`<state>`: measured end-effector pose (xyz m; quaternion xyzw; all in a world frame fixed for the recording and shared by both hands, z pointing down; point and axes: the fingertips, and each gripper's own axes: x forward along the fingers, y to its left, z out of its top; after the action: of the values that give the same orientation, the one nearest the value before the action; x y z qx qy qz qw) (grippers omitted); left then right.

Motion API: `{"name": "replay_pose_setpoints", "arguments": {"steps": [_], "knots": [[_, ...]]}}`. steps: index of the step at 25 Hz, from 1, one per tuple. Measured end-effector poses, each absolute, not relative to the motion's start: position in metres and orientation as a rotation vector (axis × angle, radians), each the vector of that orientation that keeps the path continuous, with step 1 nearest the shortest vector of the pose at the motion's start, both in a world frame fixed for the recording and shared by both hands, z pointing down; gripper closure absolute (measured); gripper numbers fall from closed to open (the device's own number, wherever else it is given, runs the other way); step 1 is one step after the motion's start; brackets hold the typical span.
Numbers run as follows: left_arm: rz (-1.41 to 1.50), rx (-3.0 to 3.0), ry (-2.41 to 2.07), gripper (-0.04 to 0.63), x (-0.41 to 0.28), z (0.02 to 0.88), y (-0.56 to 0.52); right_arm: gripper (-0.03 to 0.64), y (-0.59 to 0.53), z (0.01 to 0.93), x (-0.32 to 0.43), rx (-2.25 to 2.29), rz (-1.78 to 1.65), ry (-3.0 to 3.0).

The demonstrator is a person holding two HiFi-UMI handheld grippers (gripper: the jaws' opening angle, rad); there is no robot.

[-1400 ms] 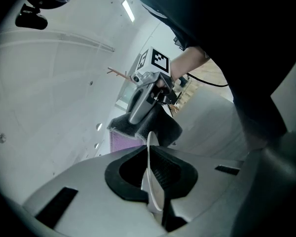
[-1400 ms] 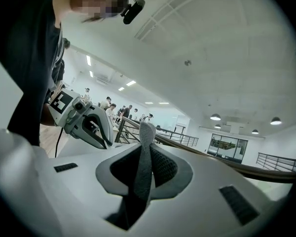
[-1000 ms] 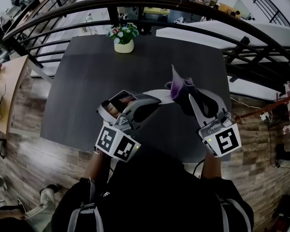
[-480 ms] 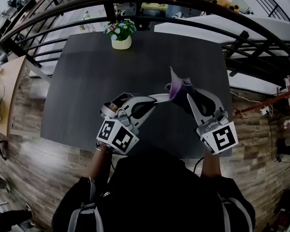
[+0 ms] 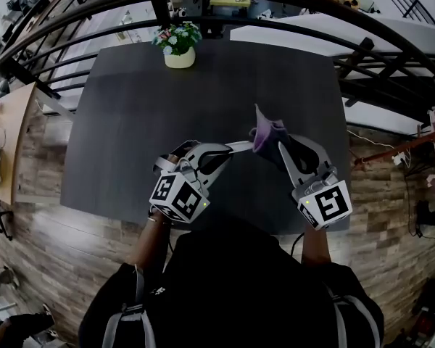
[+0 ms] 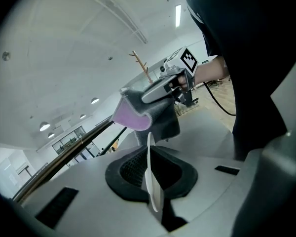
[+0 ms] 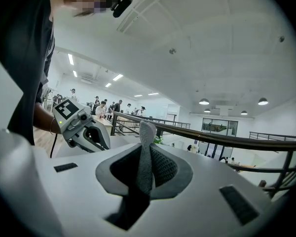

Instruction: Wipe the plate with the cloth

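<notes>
Plate [image 6: 148, 149] lower now, between left tongs [image 6: 151, 171]

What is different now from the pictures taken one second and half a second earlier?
Both grippers sank toward the table: the left gripper with the plate clamped by its rim, the right gripper with the cloth. The left one also rolled a little, so the plate shows more edge-on. Nothing was taken or let go; the flower pot stays at the table's far edge.
</notes>
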<state>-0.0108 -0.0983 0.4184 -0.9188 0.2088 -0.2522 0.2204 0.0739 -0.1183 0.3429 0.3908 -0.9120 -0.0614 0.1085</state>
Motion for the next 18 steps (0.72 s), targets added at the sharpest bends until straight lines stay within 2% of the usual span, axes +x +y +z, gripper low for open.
{"name": "replay_pose_setpoints", "arguments": {"steps": [18], "knots": [[-0.713,-2.897,0.673,0.577,-0.015,0.483,-0.123,0.577,-0.134,0.375,0.073,1.123,-0.069,-2.645]]}}
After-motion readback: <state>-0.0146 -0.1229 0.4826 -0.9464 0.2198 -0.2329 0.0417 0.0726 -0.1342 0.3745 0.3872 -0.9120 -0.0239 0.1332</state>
